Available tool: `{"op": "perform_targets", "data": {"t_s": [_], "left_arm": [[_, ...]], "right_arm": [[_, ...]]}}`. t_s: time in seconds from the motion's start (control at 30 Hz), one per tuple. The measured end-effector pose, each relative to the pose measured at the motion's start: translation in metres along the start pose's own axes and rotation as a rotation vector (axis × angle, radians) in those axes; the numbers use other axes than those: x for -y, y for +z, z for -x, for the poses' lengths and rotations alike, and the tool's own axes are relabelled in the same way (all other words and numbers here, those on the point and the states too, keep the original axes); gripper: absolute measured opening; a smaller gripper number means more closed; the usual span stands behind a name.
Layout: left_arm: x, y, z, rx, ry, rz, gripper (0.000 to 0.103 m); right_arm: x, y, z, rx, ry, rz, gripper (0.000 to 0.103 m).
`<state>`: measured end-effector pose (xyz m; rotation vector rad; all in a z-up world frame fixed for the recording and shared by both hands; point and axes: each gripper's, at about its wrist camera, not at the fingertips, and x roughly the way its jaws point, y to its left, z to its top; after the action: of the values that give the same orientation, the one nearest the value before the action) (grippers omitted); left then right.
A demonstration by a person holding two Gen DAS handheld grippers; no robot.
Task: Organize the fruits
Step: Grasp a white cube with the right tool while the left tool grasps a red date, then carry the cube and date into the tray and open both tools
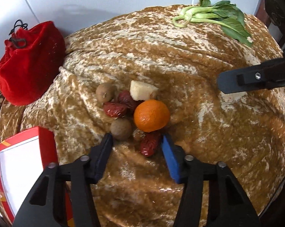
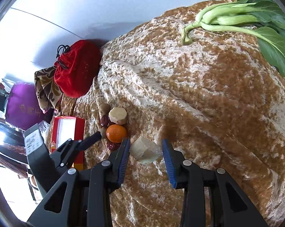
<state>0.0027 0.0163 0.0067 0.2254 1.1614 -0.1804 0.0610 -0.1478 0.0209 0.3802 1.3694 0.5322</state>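
A small pile of fruit lies on the golden-brown velvet cloth [image 1: 161,56]. It holds an orange [image 1: 151,115], two brown longans [image 1: 121,128], wrinkled red dates [image 1: 115,109] and a pale peeled chunk [image 1: 142,90]. My left gripper [image 1: 136,138] hovers at the pile's near edge, open. One date [image 1: 150,144] and a longan lie between its fingers, unpressed. My right gripper [image 2: 145,141] is shut on a second pale chunk [image 2: 145,150], just right of the orange [image 2: 116,133]. One of its fingers [image 1: 237,81] shows at the right of the left wrist view.
A red velvet drawstring pouch [image 1: 29,62] sits at the back left against the wall. A red box with a white inside [image 1: 19,160] lies at the cloth's left edge. Bok choy [image 1: 214,17] lies at the back right. A purple bag [image 2: 23,106] is beyond the box.
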Motion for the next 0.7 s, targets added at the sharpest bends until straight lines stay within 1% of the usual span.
{"op": "perform_targets", "data": {"t_s": [0.1,0.17,0.2,0.27,0.4,0.5,0.67,0.7], "left_arm": [[0.002,0.002,-0.003,-0.004,-0.011,-0.009,0.042],[0.003,0.003,-0.002,-0.005,-0.053,0.001,0.027],[0.003,0.003,-0.002,-0.007,-0.066,0.004,0.025],[0.005,0.003,-0.002,-0.007,-0.066,-0.006,0.022],[0.005,0.000,0.002,-0.005,-0.076,-0.001,0.020],[-0.001,-0.013,0.013,-0.002,-0.091,0.021,0.020],[-0.018,-0.029,0.040,0.034,-0.073,0.052,0.020],[-0.023,-0.033,0.048,0.048,-0.061,0.060,0.020]], "right_arm": [[0.001,0.001,0.001,0.001,0.003,-0.003,0.036],[0.000,0.000,0.001,0.002,0.003,0.000,0.036],[0.000,0.000,0.002,0.002,0.005,0.000,0.036],[-0.001,0.000,0.002,0.007,0.004,-0.002,0.036],[-0.002,0.000,0.004,0.017,0.008,-0.010,0.036],[-0.005,-0.001,0.005,0.023,0.013,-0.010,0.036],[-0.016,-0.001,0.003,0.025,0.038,0.006,0.036],[-0.020,-0.002,0.001,0.021,0.049,0.010,0.036]]}}
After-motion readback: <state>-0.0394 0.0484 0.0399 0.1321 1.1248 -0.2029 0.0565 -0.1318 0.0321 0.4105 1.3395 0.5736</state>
